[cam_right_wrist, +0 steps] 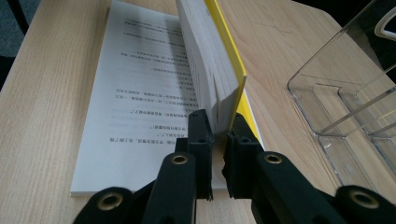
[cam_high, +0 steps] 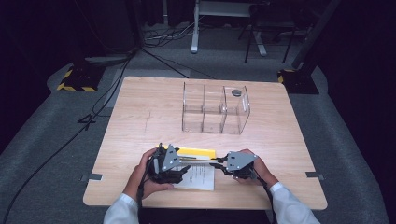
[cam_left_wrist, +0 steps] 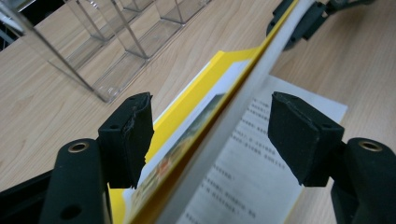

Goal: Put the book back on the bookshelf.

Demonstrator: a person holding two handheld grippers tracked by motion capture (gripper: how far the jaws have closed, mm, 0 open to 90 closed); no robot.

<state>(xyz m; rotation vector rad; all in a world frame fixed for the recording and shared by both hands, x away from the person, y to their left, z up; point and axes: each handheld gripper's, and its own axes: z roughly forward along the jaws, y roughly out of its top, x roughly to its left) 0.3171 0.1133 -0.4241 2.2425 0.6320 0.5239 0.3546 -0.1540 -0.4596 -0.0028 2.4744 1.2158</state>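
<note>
- Clearly, the right gripper (cam_right_wrist: 218,135) is clamped on the raised part of the book (cam_right_wrist: 210,70): its jaws pinch a thick wad of pages together with the yellow cover (cam_right_wrist: 229,51), standing them on edge above the printed page lying flat.
- Beside it, the left gripper (cam_left_wrist: 210,135) has its jaws wide apart, one on each side of the same raised wad, touching nothing; the page edge (cam_left_wrist: 243,98) runs up between them, yellow cover on one side, printed page (cam_left_wrist: 252,177) on the other.
- From above, both grippers sit at the near edge of the table (cam_high: 140,121), the left (cam_high: 169,169) and right (cam_high: 223,166) at either end of the book (cam_high: 198,175), each held in a hand (cam_high: 149,182).
- Judging by this, the step in hand is lifting the book shut or upright, with one end gripped.
- Next, the left jaws likely need to close on the wad, squarely, so it doesn't fan out or slip.
- Beyond the grippers, well apart, stands a clear organiser (cam_high: 215,109) with upright dividers, a probable destination; a small dark disc (cam_high: 236,93) lies at its far right.
</note>
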